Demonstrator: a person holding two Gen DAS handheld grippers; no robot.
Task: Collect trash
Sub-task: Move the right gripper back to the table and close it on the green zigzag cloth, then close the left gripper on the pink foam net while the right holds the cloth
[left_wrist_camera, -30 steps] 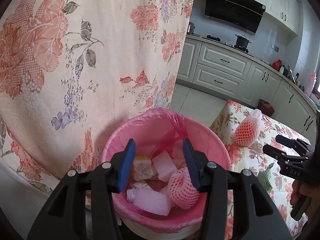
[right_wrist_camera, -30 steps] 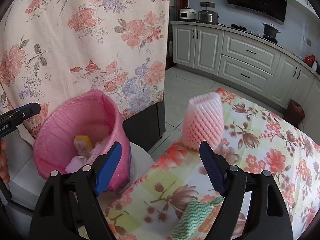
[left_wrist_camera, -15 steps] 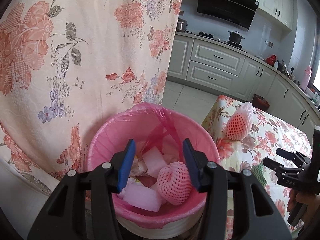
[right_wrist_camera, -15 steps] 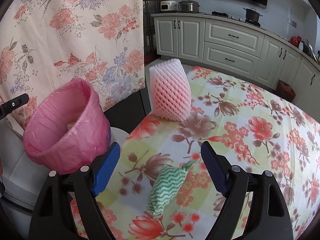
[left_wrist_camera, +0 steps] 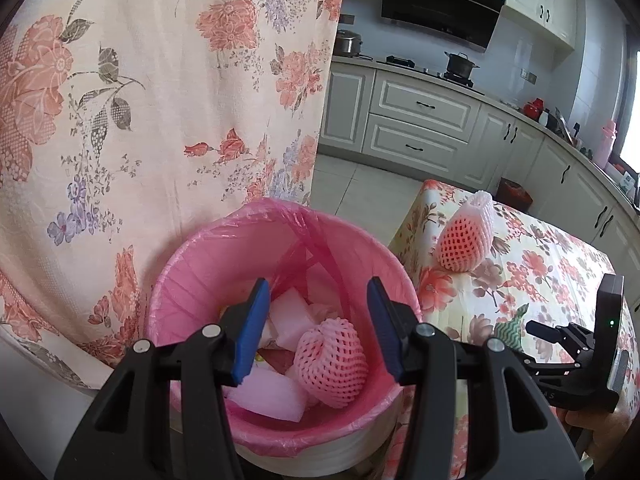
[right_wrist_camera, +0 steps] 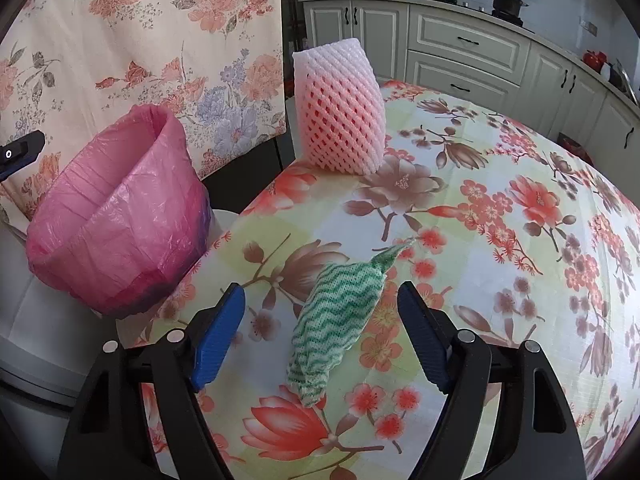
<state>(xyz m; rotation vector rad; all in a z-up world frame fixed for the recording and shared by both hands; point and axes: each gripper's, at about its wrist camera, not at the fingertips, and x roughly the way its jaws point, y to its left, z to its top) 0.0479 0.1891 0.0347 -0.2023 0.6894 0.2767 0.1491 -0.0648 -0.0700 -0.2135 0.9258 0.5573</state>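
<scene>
Lowered over the floral table, closing right gripper [right_wrist_camera: 318, 334] straddles the crumpled green-and-white wavy cloth [right_wrist_camera: 336, 316], untouched, its long axis toward one o'clock; left gripper [left_wrist_camera: 316, 326] hangs empty, half-open.

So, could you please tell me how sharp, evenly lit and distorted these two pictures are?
Left wrist view: sharp, soft daylight, a bright window at the right edge, cabinets bowed by the fisheye. Right wrist view: crisp on the green cloth and tablecloth, no glare, dark rounded corners.

place: home kitchen | cues: white cabinets [left_wrist_camera: 420, 120], range hood [left_wrist_camera: 440, 8], stovetop pot [left_wrist_camera: 460, 65]
</scene>
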